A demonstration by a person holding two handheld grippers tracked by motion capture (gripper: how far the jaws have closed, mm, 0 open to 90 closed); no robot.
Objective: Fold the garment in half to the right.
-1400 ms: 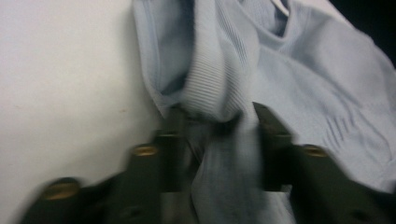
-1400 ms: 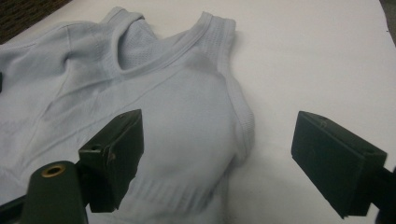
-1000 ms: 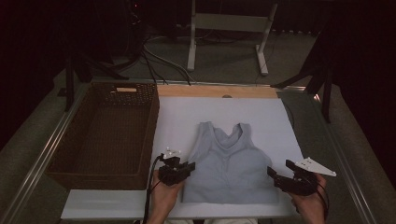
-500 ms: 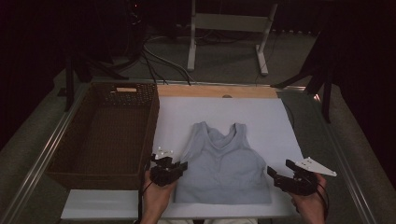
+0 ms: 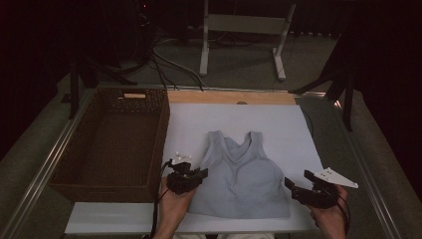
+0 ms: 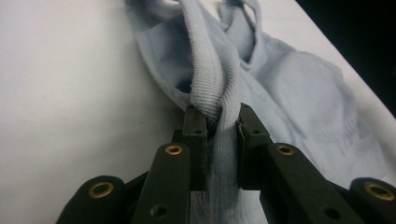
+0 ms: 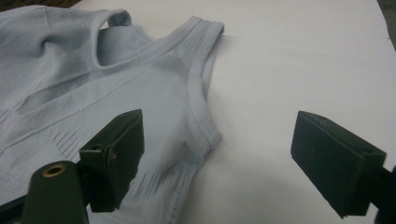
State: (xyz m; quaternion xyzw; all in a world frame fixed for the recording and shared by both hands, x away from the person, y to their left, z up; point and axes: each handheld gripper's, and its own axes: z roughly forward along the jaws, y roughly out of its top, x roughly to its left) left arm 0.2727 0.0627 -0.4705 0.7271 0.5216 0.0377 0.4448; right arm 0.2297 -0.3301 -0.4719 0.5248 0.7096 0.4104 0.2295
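Tank top: the pale blue ribbed tank top [image 5: 241, 178] lies flat on the white board [image 5: 278, 124], straps pointing away from the person, hem toward the near edge, roughly midway between the two grippers.
Left gripper: the left gripper [image 5: 191, 178] sits at the garment's left edge; its jaws are drawn close together and pinch a bunched fold of the fabric.
Left gripper view: the ribbed armhole band [image 6: 210, 79] rises in a raised ridge from between the jaws and runs up toward the straps; the high view is too small to show that ridge.
Right gripper: the right gripper [image 5: 297, 190] rests just beside the garment's lower right edge, jaws spread wide, with nothing pressed between them.
Right gripper view: one jaw overlaps the fabric near the side seam [image 7: 201, 122], the other stands over bare board; whether the first jaw touches the cloth cannot be told.
Basket: the dark woven basket [image 5: 64, 162] stands left of the board, touching its edge; nothing lies inside it.
Surroundings: a wooden strip [image 5: 231, 97] borders the board's far edge; a white frame stand [image 5: 244, 25] and loose cables [image 5: 169, 59] lie on the floor beyond the table.
Obstructions: the basket's near right corner stands just beside the left gripper.
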